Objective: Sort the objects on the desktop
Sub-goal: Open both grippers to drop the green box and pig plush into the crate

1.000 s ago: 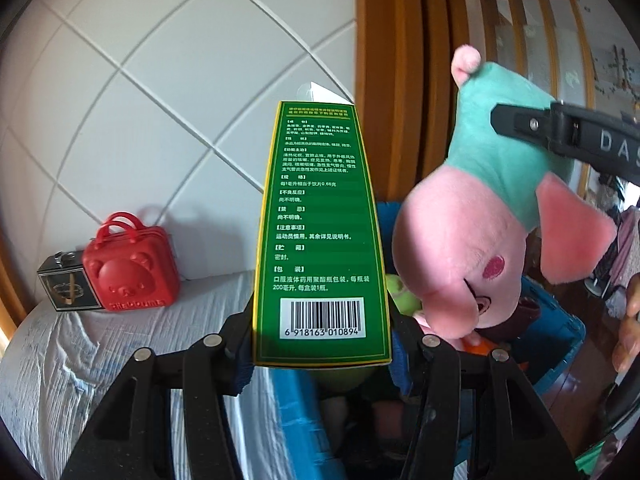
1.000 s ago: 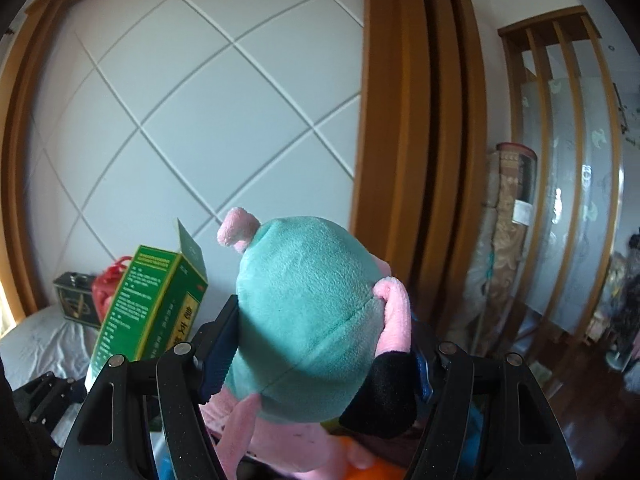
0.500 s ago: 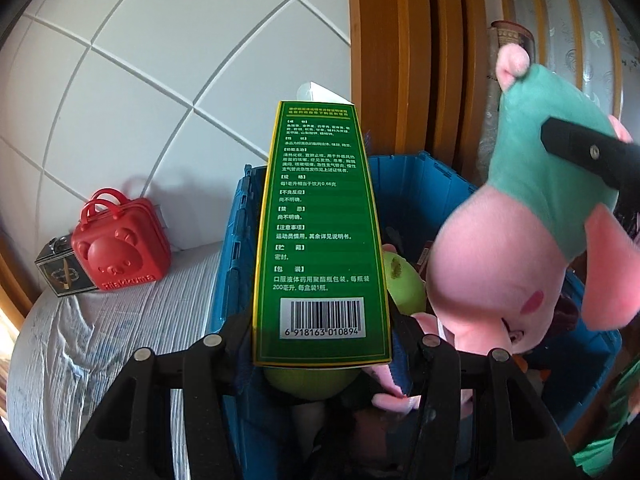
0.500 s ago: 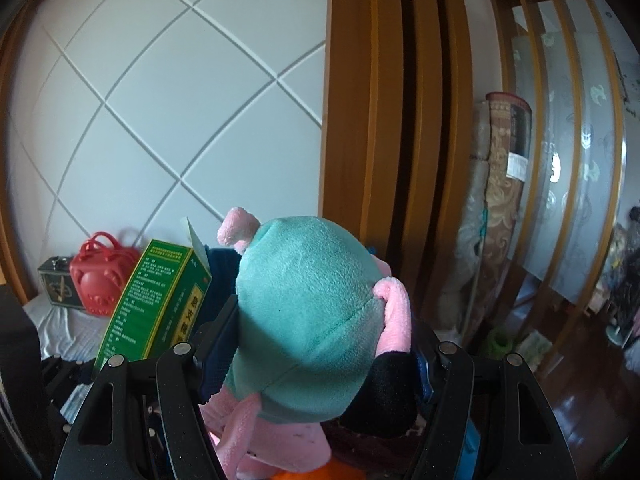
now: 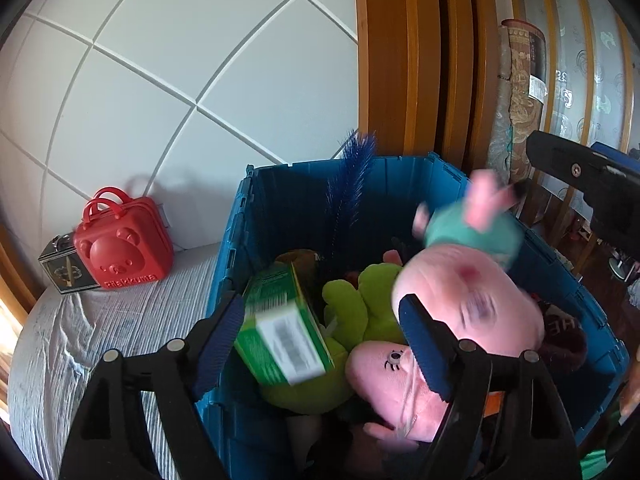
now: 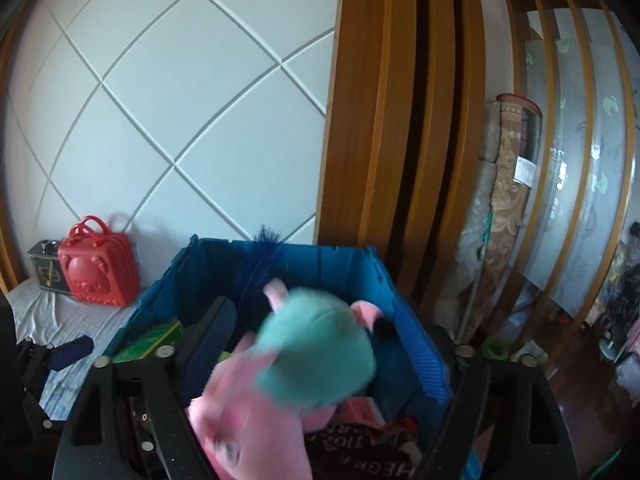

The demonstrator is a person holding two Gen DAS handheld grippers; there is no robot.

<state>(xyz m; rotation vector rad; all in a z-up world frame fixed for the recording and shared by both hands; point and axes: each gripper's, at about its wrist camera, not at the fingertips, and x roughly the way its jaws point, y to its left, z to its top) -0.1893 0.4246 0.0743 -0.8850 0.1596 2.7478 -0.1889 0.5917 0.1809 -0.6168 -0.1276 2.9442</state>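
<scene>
Left gripper (image 5: 320, 328) opening, green box (image 5: 280, 330) loose, right gripper (image 6: 320, 340) opening, plush pig (image 6: 280, 380) loose, blue crate (image 5: 400, 172), red case (image 5: 124, 240) beside

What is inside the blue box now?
The blue box holds a green carton, a green plush, two pink plush pigs and a blue feather. Anything underneath is covered.

Left claw (image 5: 320, 332): angled downward, jaws opening, pads clear.
Right claw (image 6: 326, 350): angled downward, jaws opening, pads clear.
</scene>
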